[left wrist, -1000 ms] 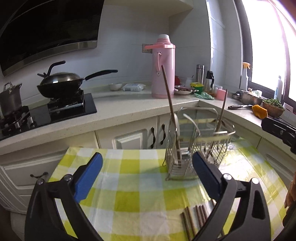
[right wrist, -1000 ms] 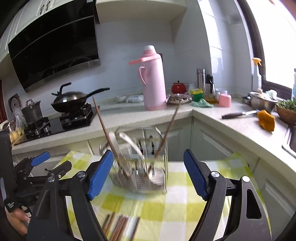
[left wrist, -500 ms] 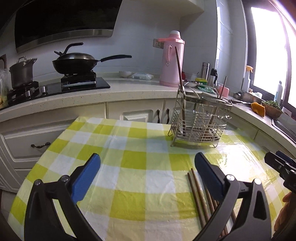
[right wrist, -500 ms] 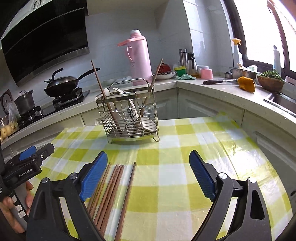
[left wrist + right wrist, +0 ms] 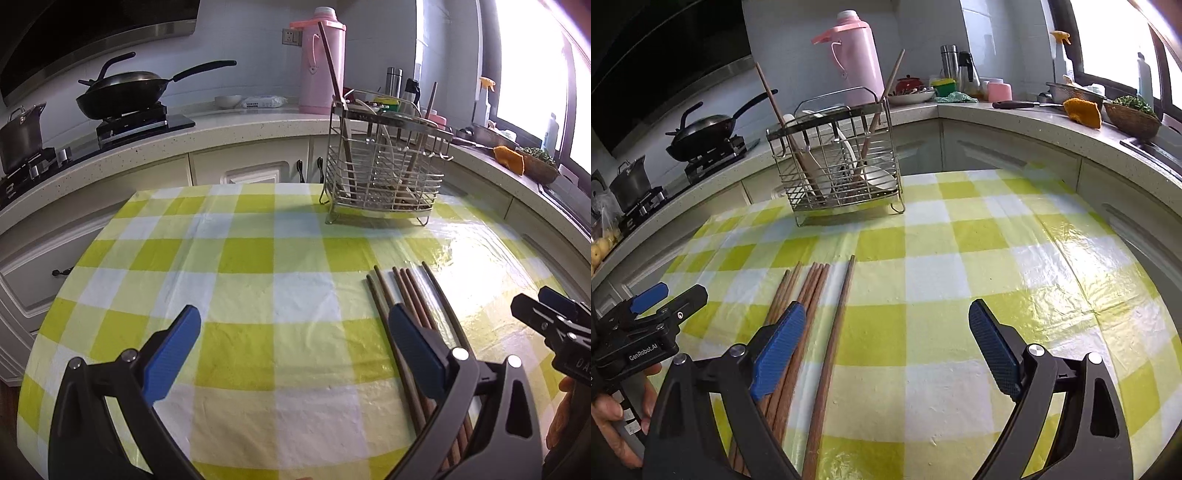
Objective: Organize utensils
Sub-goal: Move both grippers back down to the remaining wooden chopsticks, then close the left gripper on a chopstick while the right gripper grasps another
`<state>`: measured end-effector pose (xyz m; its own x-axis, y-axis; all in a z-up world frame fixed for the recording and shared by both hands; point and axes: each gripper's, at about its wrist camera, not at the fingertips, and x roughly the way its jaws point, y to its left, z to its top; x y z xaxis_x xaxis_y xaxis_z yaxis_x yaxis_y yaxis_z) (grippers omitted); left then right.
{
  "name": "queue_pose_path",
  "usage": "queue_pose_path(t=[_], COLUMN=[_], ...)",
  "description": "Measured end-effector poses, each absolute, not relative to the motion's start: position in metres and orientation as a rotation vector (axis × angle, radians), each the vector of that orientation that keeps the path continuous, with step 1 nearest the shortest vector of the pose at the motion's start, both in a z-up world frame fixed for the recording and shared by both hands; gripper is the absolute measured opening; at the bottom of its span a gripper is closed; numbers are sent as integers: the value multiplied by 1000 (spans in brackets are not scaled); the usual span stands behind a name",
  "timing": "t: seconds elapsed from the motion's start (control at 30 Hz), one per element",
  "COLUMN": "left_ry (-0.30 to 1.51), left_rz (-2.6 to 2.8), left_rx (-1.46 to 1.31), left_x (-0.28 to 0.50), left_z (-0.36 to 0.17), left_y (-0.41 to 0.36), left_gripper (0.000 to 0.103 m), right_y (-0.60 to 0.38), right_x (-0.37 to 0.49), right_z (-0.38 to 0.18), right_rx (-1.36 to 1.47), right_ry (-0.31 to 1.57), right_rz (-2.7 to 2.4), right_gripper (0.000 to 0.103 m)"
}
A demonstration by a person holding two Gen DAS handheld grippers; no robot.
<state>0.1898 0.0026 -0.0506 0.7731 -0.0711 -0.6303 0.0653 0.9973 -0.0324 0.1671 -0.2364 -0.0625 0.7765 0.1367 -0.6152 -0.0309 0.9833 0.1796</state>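
Note:
Several brown chopsticks (image 5: 812, 306) lie side by side on the green-checked tablecloth (image 5: 960, 266); they also show in the left wrist view (image 5: 410, 295). A wire utensil rack (image 5: 838, 166) at the table's far side holds two upright chopsticks and white spoons; it also shows in the left wrist view (image 5: 384, 166). My left gripper (image 5: 291, 350) is open and empty, its right finger over the chopsticks. My right gripper (image 5: 886, 347) is open and empty, its left finger over the chopsticks. Each gripper shows at the edge of the other's view.
Behind the table runs a counter (image 5: 229, 129) with a pink thermos (image 5: 321, 59), a wok on a stove (image 5: 125, 92), a pot (image 5: 18, 136), bottles, a knife (image 5: 1023, 105) and a basket of greens (image 5: 1132, 114). Cabinet doors stand below the counter.
Both grippers have pulled back and lowered from near the rack to just above the table by the loose chopsticks. Both stay open.

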Motion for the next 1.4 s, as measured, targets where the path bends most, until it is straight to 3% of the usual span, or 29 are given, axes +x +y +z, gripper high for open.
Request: queue_pose_path(t=[0.47,0.87,1.0,1.17,1.4], left_ry=[873,921,929,908,891], left_rz=[-123,-101,-91,-95,-153], left_rx=[76,77,48,68,65], left_x=[217,231,233,230,228], left_z=[-82,-91,-91,-88,-86], left_y=[-30,-34,-26,-23,-20], left_gripper=[98,98,85,61,27], right_y=[-220,-226,-221,-209,-197], right_x=[189,192,196,204,214], right_z=[-88,-90,-90,-93,-93], right_rx=[139,162,144,113,86], right_ry=[828,845,856,877,882], right_rz=[146,166,175,180,170], right_gripper=[84,84,80,58,41])
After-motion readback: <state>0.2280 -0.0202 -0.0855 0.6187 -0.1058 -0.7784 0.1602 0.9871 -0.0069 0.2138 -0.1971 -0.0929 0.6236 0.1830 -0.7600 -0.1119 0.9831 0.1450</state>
